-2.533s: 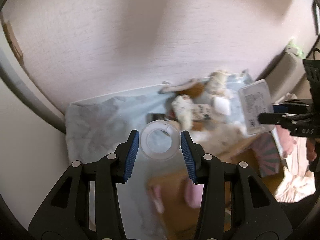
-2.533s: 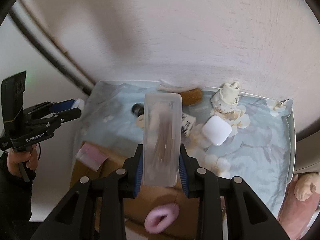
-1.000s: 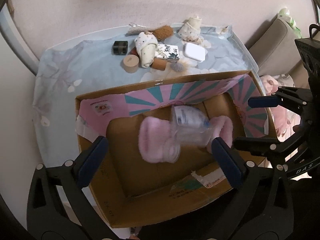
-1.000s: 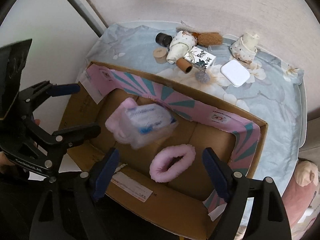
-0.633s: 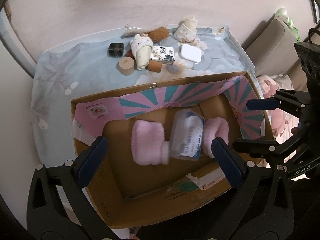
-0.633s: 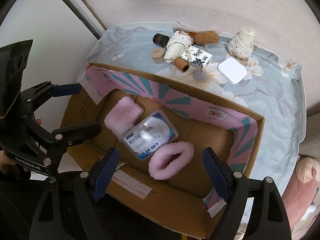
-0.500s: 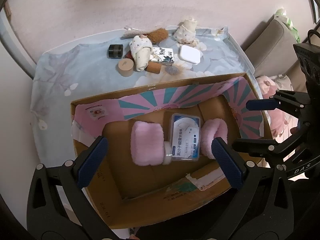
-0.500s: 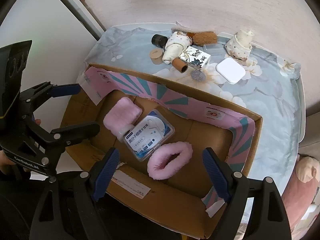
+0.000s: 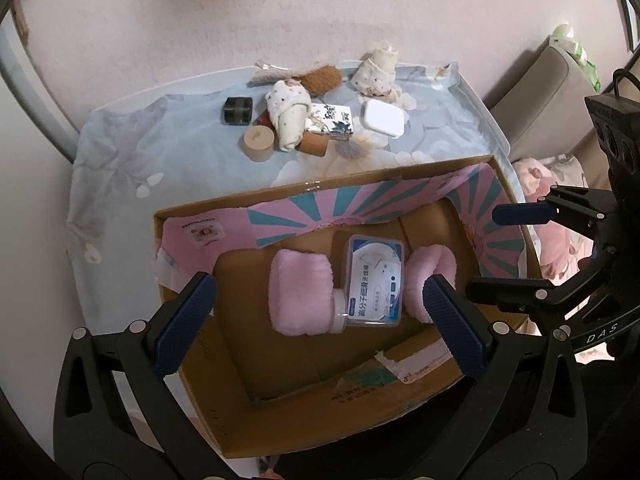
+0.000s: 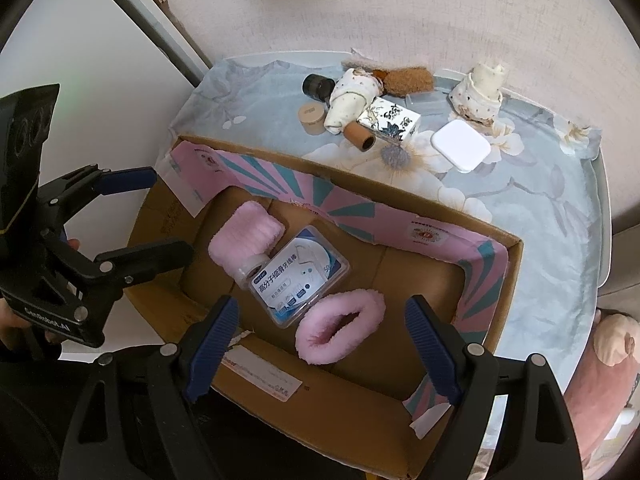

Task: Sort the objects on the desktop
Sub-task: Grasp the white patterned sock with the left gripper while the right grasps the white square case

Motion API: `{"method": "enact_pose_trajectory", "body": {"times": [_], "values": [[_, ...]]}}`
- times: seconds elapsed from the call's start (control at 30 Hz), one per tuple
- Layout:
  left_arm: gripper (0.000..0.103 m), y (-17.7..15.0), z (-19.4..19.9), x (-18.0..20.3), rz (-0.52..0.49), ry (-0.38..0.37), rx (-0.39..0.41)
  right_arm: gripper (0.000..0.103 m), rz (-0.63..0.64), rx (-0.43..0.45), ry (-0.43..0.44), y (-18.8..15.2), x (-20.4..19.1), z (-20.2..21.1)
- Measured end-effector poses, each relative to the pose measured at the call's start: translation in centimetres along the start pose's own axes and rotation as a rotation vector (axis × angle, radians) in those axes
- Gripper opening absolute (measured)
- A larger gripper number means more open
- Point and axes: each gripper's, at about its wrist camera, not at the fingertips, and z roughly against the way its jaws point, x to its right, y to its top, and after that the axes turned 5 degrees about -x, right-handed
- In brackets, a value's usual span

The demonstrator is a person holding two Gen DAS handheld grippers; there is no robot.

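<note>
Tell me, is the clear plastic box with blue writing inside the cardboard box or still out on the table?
Inside. The clear plastic box lies flat on the bottom of the cardboard box, between two fluffy pink things, label up. Neither claw holds it.

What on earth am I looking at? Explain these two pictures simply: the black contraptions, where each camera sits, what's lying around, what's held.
No robot here: a person holds a hand-squeezed claw in each hand, with a fisheye camera on each looking along its blue-padded fingers. One picture looks out from the left claw, the other from the right claw; each also sees the other at its edge. Both claws are wide open and hold nothing.

Below them is an open cardboard box containing two fluffy pink pieces, a clear plastic case and a small clear jar. Beyond it, on a flowered tablecloth, lie unsorted things: rolled cloths, a white square case, a patterned box, wooden pots, a dark jar.
</note>
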Motion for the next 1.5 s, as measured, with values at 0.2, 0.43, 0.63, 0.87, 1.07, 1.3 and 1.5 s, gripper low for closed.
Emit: {"method": "enact_pose_trajectory", "body": {"times": [0.2, 0.43, 0.63, 0.87, 1.07, 1.3, 1.5], "values": [[0.103, 0.9, 0.9, -0.6, 0.014, 0.006, 0.019, 0.082, -0.018, 0.050, -0.011, 0.4, 0.3, 1.3], [0.103, 3.1, 2.8, -2.4, 0.045, 0.063, 0.087, 0.082, -0.046, 0.139, -0.049, 0.6, 1.4, 4.0], [0.103, 5.5, 3.5, -4.1, 0.052, 0.064, 0.114, 0.082, -0.094, 0.172, -0.072, 1.1, 3.7, 5.3], [0.103, 8.2, 2.5, -4.7, 0.021, 0.034, 0.103, 0.082, -0.134, 0.182, -0.099, 2.7, 6.6, 5.6], [0.103, 11.4, 1.0, -2.7, -0.165, 0.011, 0.069, 0.082, -0.026, 0.212, -0.071, 5.5, 8.5, 5.3], [0.103, 16.9, -5.6, -0.8, -0.308, -0.025, -0.047, 0.082, 0.127, 0.169, -0.081, 9.0, 12.0, 0.1], [0.098, 18.7, -11.8, -1.2, -0.313, -0.008, -0.166, 0.082, 0.150, 0.136, -0.061, 11.1, 13.9, -5.0]]}}
